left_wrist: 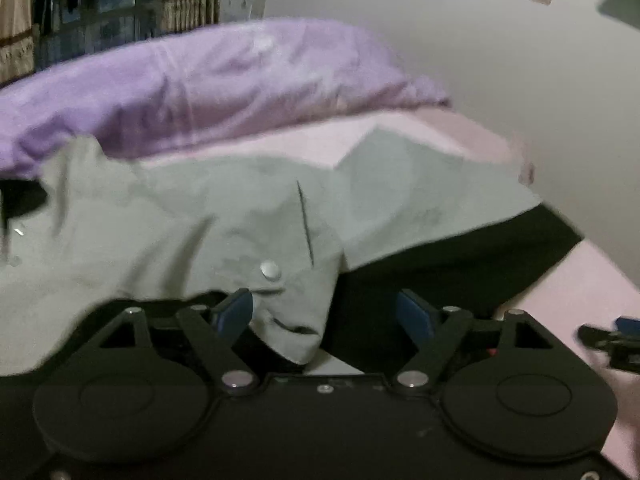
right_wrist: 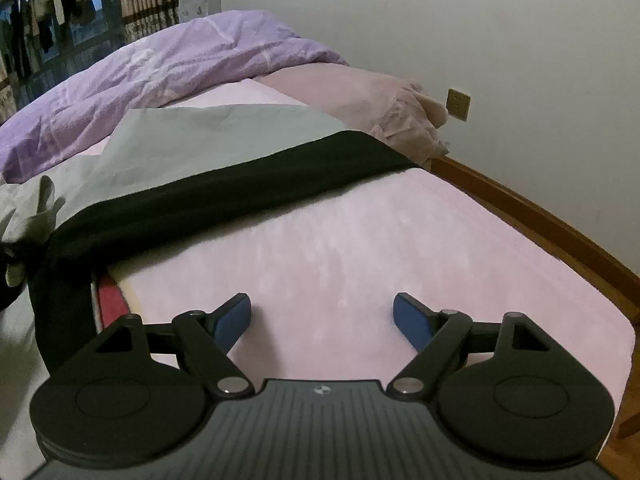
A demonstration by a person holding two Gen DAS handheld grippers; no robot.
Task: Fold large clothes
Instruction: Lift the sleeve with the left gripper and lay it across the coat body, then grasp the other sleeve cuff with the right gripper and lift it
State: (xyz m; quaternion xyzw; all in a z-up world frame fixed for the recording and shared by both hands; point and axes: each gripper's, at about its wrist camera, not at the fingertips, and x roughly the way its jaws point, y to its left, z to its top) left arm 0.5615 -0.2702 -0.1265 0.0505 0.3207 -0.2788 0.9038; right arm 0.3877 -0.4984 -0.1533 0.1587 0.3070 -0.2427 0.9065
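A grey jacket (left_wrist: 224,216) with a black lining (left_wrist: 448,264) lies across the pink bed sheet (left_wrist: 576,280). My left gripper (left_wrist: 324,312) is open right over it, and a grey flap with a snap button (left_wrist: 270,270) lies between the fingers. In the right wrist view the jacket (right_wrist: 208,140) lies ahead with its black lining band (right_wrist: 224,196) nearest. My right gripper (right_wrist: 322,318) is open and empty over bare pink sheet (right_wrist: 360,248), short of the jacket. Its tip also shows in the left wrist view (left_wrist: 608,340).
A purple duvet (right_wrist: 152,76) is heaped along the far side of the bed. A pink pillow (right_wrist: 360,92) lies at the head by the white wall. A wooden bed frame (right_wrist: 540,216) runs along the right edge. A window with curtains (left_wrist: 120,4) is beyond.
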